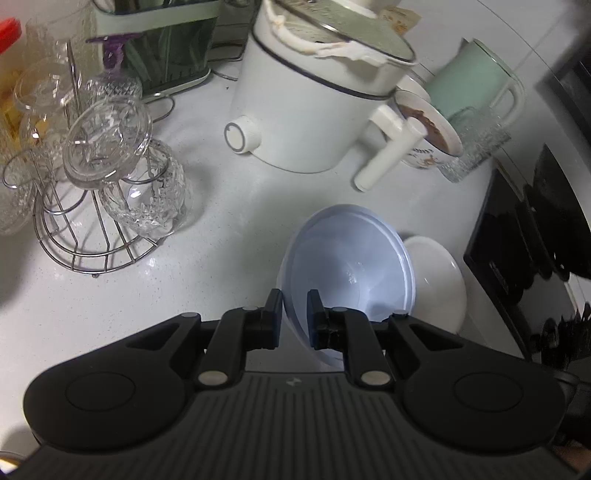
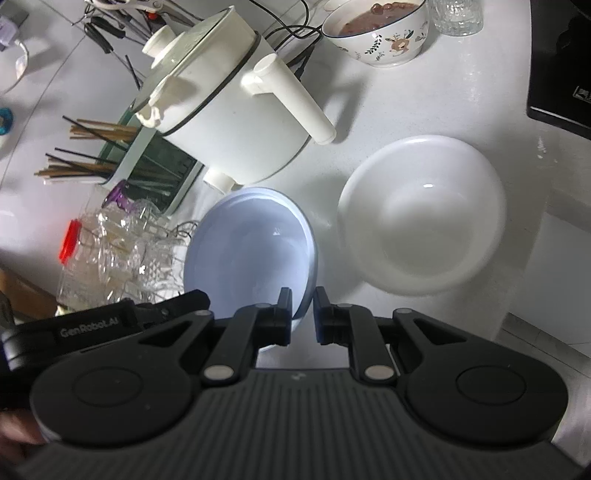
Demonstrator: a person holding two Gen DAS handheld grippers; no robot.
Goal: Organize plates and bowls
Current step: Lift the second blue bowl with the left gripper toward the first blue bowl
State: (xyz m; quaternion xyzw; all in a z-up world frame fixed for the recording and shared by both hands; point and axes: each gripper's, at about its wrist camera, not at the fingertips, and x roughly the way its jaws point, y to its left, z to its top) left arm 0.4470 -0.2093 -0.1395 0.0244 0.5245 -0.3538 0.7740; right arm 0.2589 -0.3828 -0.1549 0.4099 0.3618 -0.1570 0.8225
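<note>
A pale blue bowl [image 1: 351, 266] hangs tilted above the white counter, and both grippers pinch its rim. My left gripper [image 1: 295, 314] is shut on the rim at one side. My right gripper [image 2: 303, 314] is shut on the rim of the same bowl [image 2: 251, 251] at the opposite side; the left gripper's black body shows at the lower left of that view. A white bowl [image 2: 424, 214] sits upright on the counter to the right of the blue one, and it also shows in the left wrist view [image 1: 439, 280] behind the blue bowl.
A white electric pot [image 1: 314, 103] with a long handle stands behind the bowls. A wire rack of glass cups [image 1: 99, 166] is at the left. A patterned bowl of dark food [image 2: 380, 33], a green jug [image 1: 476, 77] and a black stove [image 1: 524, 240] lie at the right.
</note>
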